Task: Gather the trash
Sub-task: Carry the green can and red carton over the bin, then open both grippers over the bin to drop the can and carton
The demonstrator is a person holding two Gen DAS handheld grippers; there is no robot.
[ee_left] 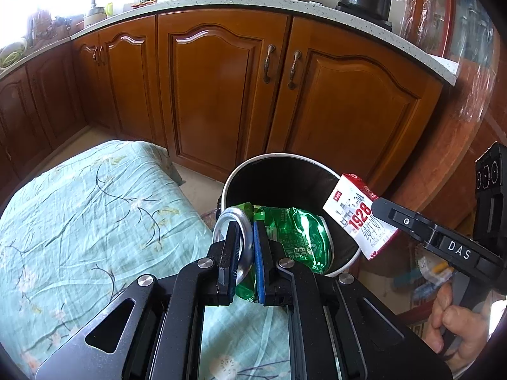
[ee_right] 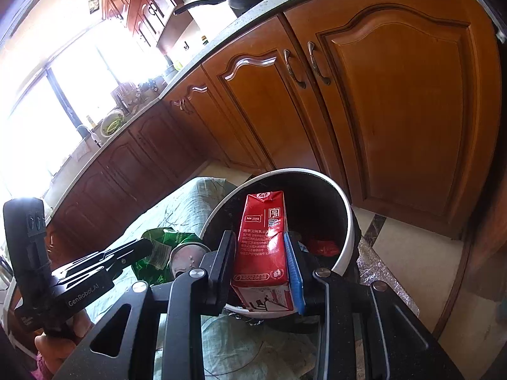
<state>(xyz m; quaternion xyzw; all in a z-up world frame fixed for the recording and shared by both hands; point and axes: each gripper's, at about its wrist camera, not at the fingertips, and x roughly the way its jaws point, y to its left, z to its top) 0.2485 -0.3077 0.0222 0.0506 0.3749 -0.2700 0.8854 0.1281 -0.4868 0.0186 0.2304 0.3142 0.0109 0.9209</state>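
Drop-off step — left claw [ee_left: 244,247] pinches a can [ee_left: 233,240], right claw [ee_right: 261,262] a milk carton [ee_right: 264,247]; next, release over the bin [ee_right: 343,221] at twelve o'clock.

Bin [ee_right: 343,221] mouth mostly open; red scrap [ee_right: 323,247] low inside. Milk carton [ee_right: 264,247] and green wrapper [ee_left: 298,237] with can [ee_left: 233,240] hang over the near rim. Cabinet doors [ee_left: 221,95] close behind, cloth-covered table [ee_left: 79,215] left.

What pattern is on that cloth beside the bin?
Pale teal cloth with dark branches and pale blossoms, clearest in the left wrist view.
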